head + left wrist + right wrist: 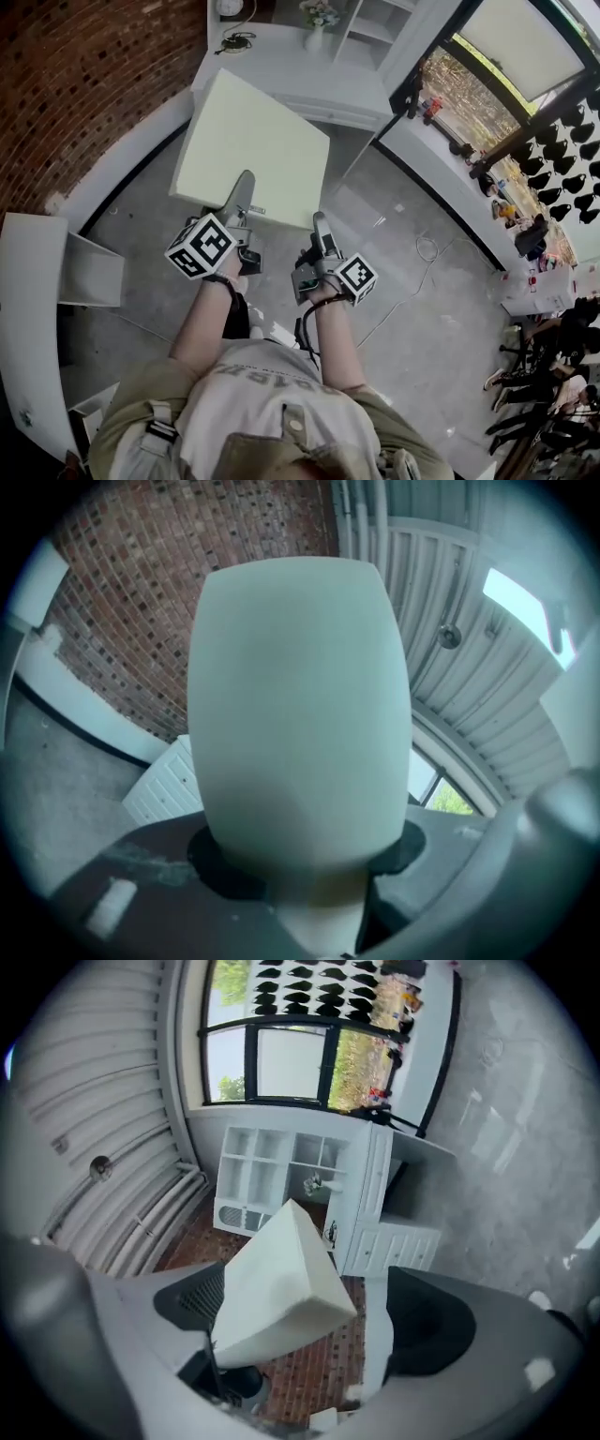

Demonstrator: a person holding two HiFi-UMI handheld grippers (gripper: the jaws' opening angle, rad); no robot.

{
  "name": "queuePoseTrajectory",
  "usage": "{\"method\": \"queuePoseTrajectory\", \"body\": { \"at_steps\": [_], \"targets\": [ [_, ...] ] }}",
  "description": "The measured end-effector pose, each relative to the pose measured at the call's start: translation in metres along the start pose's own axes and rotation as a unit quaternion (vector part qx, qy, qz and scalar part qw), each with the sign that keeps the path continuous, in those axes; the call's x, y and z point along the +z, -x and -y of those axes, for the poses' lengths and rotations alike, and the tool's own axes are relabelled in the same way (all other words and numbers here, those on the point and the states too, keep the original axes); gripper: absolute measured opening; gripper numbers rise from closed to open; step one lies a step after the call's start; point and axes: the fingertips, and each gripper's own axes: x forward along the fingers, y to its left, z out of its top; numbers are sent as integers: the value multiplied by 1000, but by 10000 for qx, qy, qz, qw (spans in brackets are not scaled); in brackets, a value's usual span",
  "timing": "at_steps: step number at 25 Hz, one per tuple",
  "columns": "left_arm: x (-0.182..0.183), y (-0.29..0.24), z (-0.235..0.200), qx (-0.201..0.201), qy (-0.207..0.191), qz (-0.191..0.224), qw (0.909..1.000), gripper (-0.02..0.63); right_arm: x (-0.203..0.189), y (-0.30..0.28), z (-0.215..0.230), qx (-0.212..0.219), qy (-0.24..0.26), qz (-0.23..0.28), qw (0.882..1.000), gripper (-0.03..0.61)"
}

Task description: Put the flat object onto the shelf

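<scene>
- The grey floor (394, 244) fills the space under the person, with a thin cable lying on it to the right.
- A curved brick wall (84, 84) rises on the left; in the left gripper view it stands behind the held piece.
- A white shelf unit (370, 28) with open compartments stands at the far end, above a white cabinet with drawers; the right gripper view shows its compartments (272, 1171).
- The board (248, 150), a pale square panel, is held in the air in front of the person, above the floor and well short of the shelf unit, its far corner pointing toward the cabinet.
- The left tool (244, 187) pinches the board at its near edge; in its own view the board (300, 705) runs straight out from between the closed jaws of the left tool (309, 883).
- The right tool (321, 225) sits at the board's near right corner with its jaws spread wide; in its own view the board's corner (281, 1288) lies between them, close to one pad and apart from the other, at the right tool (314, 1321).
- A small vase (317, 23) of flowers stands on the cabinet top.
</scene>
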Motion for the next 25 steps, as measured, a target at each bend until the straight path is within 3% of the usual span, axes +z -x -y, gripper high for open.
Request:
{"method": "queuePoseTrajectory", "body": {
  "at_steps": [4,8,16,25],
  "targets": [
    [-4,-26,-5,-92,614,-16,9981,259,0,-28,-4,131,-423,-7,9990,532],
    [-6,-56,-11,-186,833,-204,9961,258,8,-64,-11,339,-668,95,9971,531],
    [7,-112,-23,-387,1386,-458,9885,259,23,-131,-33,688,-804,264,9940,438],
    [38,-174,-56,-524,1659,-514,9834,259,36,-207,-46,951,-781,531,9910,352]
  ]
}}
